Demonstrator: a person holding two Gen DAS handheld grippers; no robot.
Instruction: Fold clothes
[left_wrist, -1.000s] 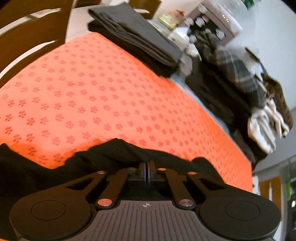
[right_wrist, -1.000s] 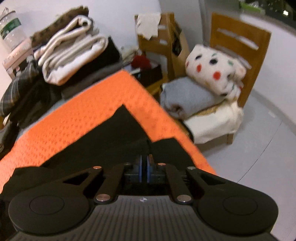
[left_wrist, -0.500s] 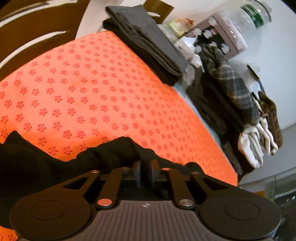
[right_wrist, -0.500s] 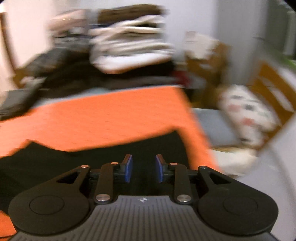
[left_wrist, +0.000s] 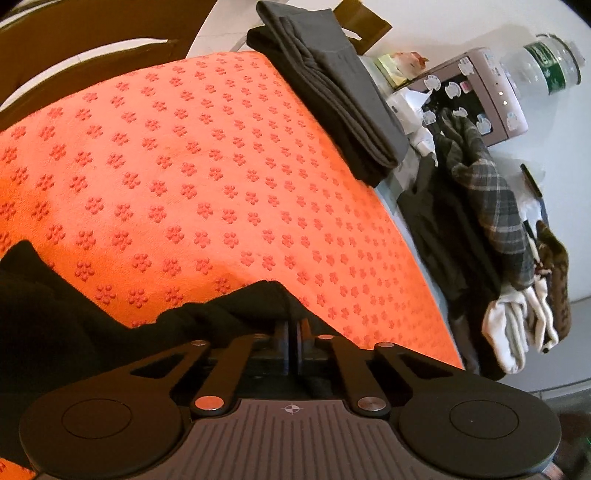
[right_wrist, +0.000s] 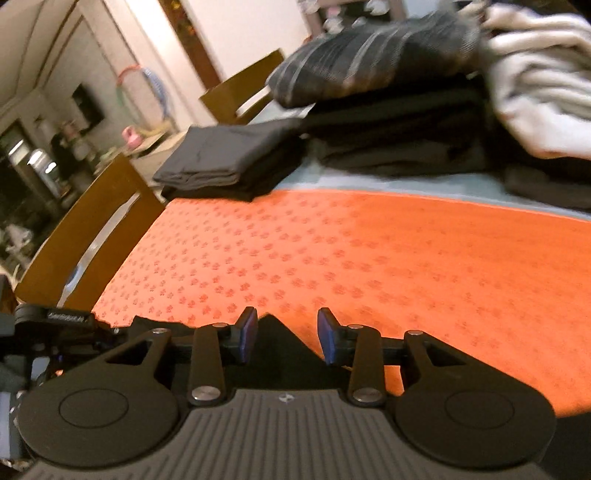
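one garment mid-fold, stacks waiting
left gripper (left_wrist: 291, 332) pinches black garment (left_wrist: 66, 317) on orange mat (left_wrist: 207, 177); right gripper (right_wrist: 286, 334) opening, pads clear of the cloth; folded grey pile (left_wrist: 332, 96) far.

White walls (left_wrist: 461, 22), pale floor (left_wrist: 225, 33). Orange mat (left_wrist: 207, 155) with a raised flower-dot pattern covers the table; a grey-blue strip (right_wrist: 388, 181) runs along its far edge. Wooden chairs: one (right_wrist: 88, 236) at the mat's left end, another (right_wrist: 240, 88) further back. Dark brown door frame (right_wrist: 192, 44) in the far wall. Cluttered dim shelves (right_wrist: 40, 162) at far left, blurred
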